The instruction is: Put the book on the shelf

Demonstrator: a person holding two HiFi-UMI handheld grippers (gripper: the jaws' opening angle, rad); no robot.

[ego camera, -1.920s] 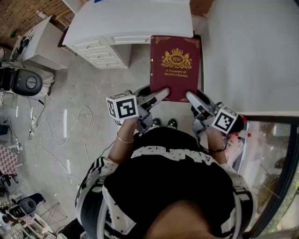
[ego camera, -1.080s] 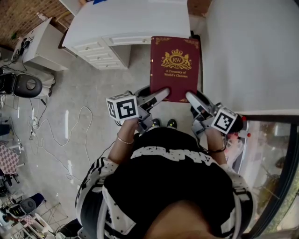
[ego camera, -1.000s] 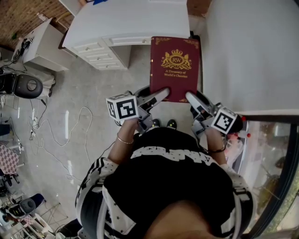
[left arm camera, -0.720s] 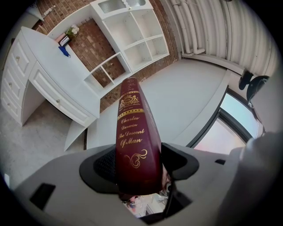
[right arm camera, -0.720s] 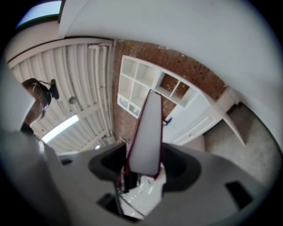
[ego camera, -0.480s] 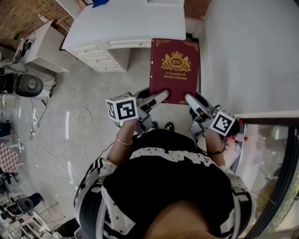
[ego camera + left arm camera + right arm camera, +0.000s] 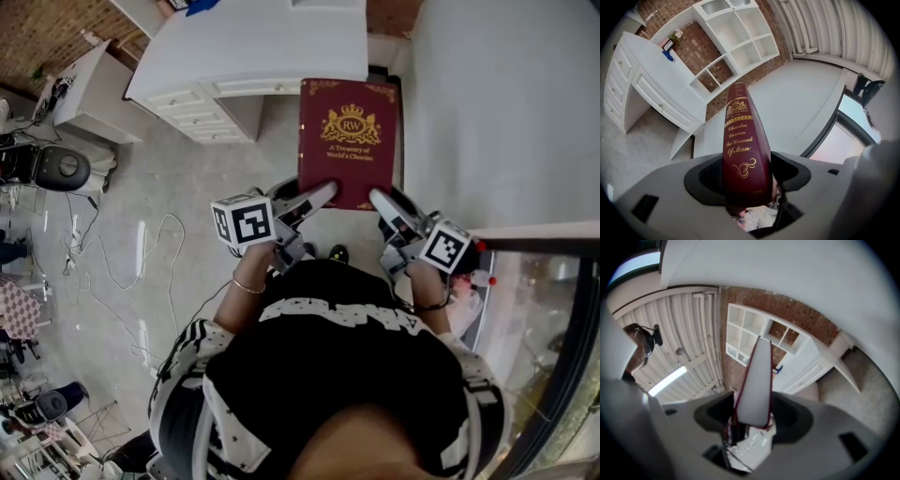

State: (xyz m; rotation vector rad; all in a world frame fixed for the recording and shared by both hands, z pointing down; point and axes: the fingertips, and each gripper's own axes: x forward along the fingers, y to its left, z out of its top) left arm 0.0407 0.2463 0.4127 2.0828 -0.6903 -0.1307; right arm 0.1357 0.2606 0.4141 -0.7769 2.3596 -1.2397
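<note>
Head view: the whole scene is drifting a touch since two seconds ago, with the white desk (image 7: 246,45) sliding up and left and the right gripper (image 7: 385,203) sitting slightly further in, but the hold on the book (image 7: 349,141) is looking unchanged. The maroon book is lying flat, cover up, out in front of the person and above the floor. The left gripper (image 7: 315,196) is pinching its near left corner and the right gripper is pinching its near right corner.

Left gripper view: the left gripper (image 7: 746,174) is clamping the book (image 7: 739,140) at the spine, both jaws pressing its covers. The gilt-lettered spine is running away towards the white shelf (image 7: 736,35) on the brick wall.

Right gripper view: the right gripper (image 7: 752,417) is squeezing the book (image 7: 755,383) on its pale page edge, jaws tight on either cover, with the shelf (image 7: 752,331) showing beyond it
</note>
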